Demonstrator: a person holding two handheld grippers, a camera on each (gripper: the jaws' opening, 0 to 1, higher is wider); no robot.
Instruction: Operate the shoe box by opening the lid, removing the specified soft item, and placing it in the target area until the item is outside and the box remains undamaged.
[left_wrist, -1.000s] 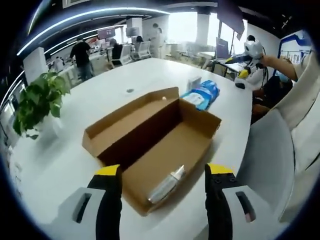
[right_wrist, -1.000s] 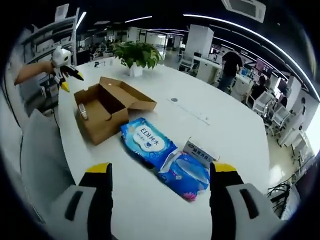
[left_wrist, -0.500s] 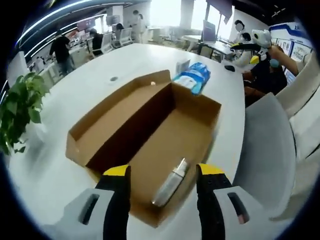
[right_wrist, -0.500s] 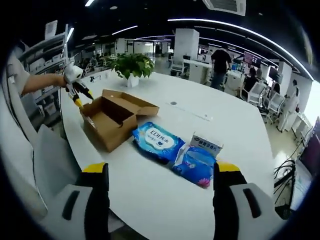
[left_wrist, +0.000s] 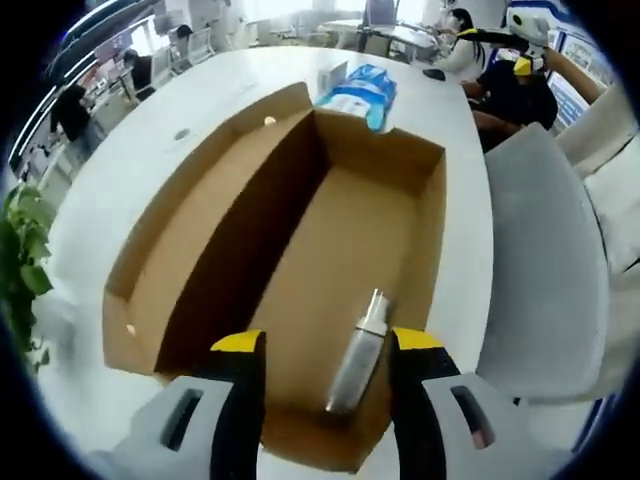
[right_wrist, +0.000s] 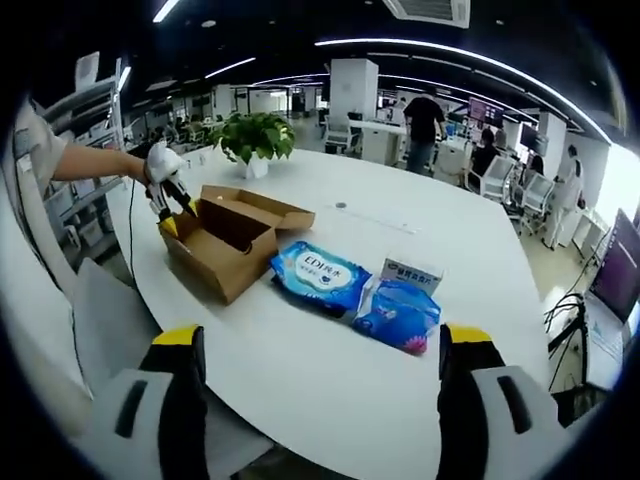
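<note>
The brown cardboard shoe box (left_wrist: 350, 230) lies open on the white table, its lid (left_wrist: 190, 240) folded out to the left. A silvery tube-shaped item (left_wrist: 358, 355) rests on the box floor near the close end. My left gripper (left_wrist: 327, 342) hangs open just above that end, its yellow-tipped jaws either side of the tube without touching it. In the right gripper view the box (right_wrist: 235, 238) sits far left with the left gripper (right_wrist: 168, 188) over its end. My right gripper (right_wrist: 322, 342) is open and holds nothing, well back from the table's packs.
Two blue soft packs (right_wrist: 322, 275) (right_wrist: 400, 312) and a small white carton (right_wrist: 410, 272) lie right of the box; one pack (left_wrist: 355, 88) lies beyond the box's far end. A potted plant (right_wrist: 255, 135) stands behind it. A grey chair (left_wrist: 540, 260) is beside the table edge. People stand in the background.
My left gripper has come closer over the box and tipped down toward the tube, jaws slightly narrower. The right gripper has pulled back a little from the table.
</note>
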